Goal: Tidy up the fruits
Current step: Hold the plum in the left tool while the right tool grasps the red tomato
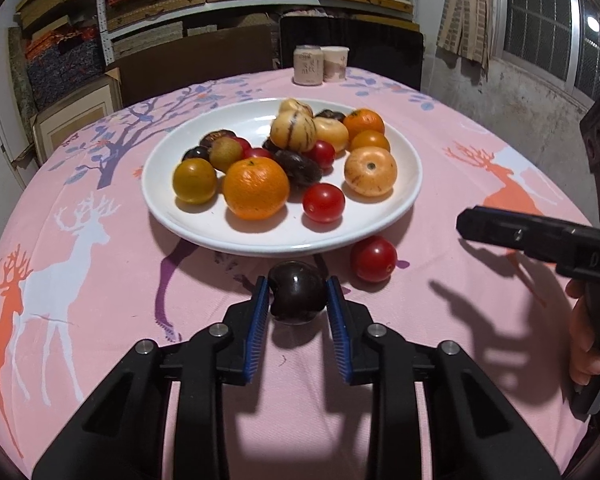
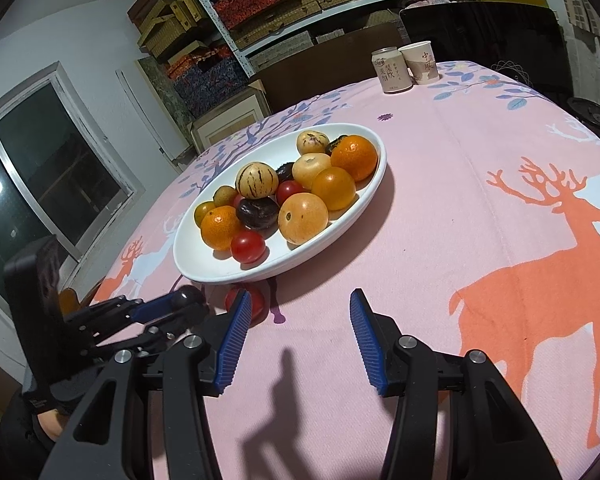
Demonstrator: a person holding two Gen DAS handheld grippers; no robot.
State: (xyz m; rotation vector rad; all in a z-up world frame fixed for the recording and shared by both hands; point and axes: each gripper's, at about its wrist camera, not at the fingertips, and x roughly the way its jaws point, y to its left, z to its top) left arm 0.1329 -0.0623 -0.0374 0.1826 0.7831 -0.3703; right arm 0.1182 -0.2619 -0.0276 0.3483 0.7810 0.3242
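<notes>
A white plate (image 1: 168, 208) holds several fruits: oranges, red tomatoes, dark plums, yellow striped melons. My left gripper (image 1: 298, 296) is shut on a dark plum (image 1: 298, 290) just in front of the plate's near rim, close above the cloth. A red tomato (image 1: 374, 258) lies on the cloth to the right of it. My right gripper (image 2: 298, 304) is open and empty above the cloth; the tomato (image 2: 256, 304) sits just beyond its left finger. The plate (image 2: 204, 268) and the left gripper (image 2: 180, 300) with the plum (image 2: 188, 295) also show in the right wrist view.
A pink deer-print cloth (image 1: 460, 168) covers the table. A can (image 1: 308, 66) and a paper cup (image 1: 335, 63) stand at the far edge. Shelves with boxes stand behind, with a window at the side.
</notes>
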